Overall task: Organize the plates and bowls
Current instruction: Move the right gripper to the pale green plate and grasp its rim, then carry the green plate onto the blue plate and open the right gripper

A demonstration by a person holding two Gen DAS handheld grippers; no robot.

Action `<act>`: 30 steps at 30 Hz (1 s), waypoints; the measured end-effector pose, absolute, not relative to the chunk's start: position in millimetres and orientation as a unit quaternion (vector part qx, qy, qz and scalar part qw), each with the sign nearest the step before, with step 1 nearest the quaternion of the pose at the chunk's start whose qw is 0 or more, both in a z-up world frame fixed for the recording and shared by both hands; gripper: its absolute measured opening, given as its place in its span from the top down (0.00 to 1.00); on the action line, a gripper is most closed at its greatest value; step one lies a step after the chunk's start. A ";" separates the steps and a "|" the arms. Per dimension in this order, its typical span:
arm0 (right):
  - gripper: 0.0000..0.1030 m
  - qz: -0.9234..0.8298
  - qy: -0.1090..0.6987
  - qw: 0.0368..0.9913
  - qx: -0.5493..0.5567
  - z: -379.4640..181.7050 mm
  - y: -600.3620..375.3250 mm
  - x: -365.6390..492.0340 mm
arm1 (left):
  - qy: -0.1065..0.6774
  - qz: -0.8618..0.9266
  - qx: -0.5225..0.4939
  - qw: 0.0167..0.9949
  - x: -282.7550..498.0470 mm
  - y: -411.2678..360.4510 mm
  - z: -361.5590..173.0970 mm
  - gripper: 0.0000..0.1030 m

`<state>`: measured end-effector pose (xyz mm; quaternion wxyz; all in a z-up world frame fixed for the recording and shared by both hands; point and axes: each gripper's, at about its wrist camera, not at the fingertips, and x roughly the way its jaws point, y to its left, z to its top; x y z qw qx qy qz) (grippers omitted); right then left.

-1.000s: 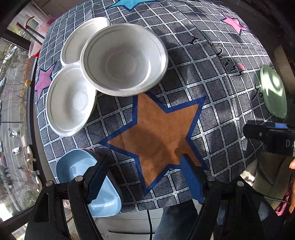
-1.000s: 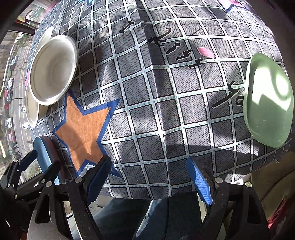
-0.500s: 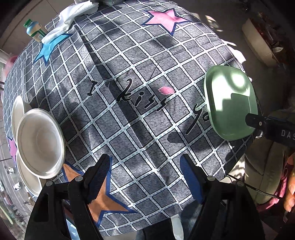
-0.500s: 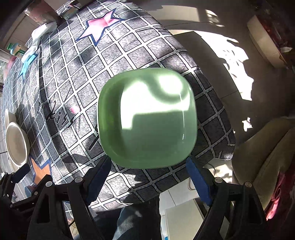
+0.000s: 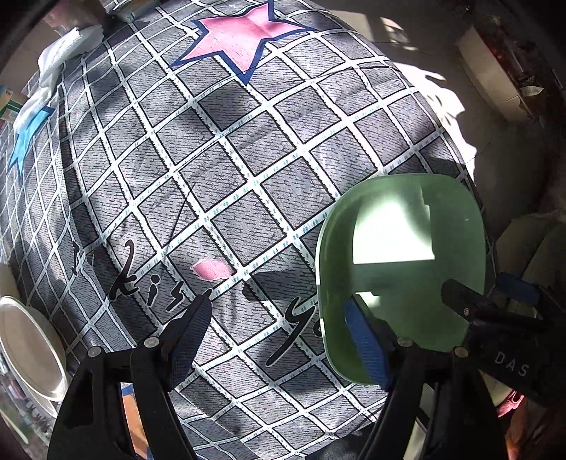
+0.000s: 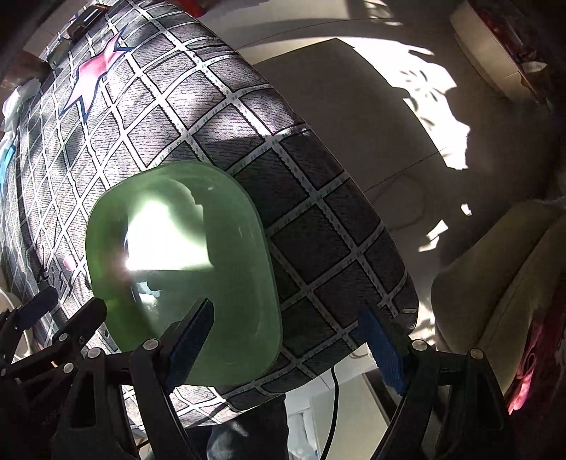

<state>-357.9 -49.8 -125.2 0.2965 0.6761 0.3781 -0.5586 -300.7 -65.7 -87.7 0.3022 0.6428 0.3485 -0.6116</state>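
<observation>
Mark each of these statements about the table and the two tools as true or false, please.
1. The green plate lies near the table's edge. True.
2. The left tool grips the green plate. False: it is open and holds nothing.
3. The right tool is open and empty. True.
4. The star at the far end of the tablecloth is orange. False: it is pink.
5. A white bowl sits at the left edge of the left wrist view. True.

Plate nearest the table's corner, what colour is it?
Pale green plate, glossy with sun glare; clearest in the right wrist view.
</observation>
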 end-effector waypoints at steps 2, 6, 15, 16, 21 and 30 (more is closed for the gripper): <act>0.18 -0.554 0.381 0.295 0.678 -126.6 -48.2 -360.7 | 0.338 -0.612 0.649 0.299 -312.5 -61.2 -96.7 0.21; 0.18 -0.546 0.391 0.298 0.679 -130.6 -49.2 -364.5 | 0.336 -0.604 0.662 0.291 -323.9 -59.8 -110.0 0.30; 0.65 -0.523 0.416 0.357 0.653 -125.9 -65.0 -352.1 | 0.323 -0.617 0.669 0.260 -333.4 -52.4 -109.7 0.66; 0.65 -0.519 0.419 0.362 0.651 -125.9 -66.9 -348.9 | 0.327 -0.617 0.669 0.255 -333.9 -50.7 -111.0 0.69; 0.69 -0.498 0.422 0.376 0.658 -123.6 -68.2 -327.7 | 0.337 -0.604 0.668 0.274 -298.6 -44.4 -109.0 0.69; 0.69 -0.440 0.461 0.421 0.646 -131.9 -81.3 -240.2 | 0.363 -0.566 0.658 0.338 -200.0 -32.2 -107.6 0.69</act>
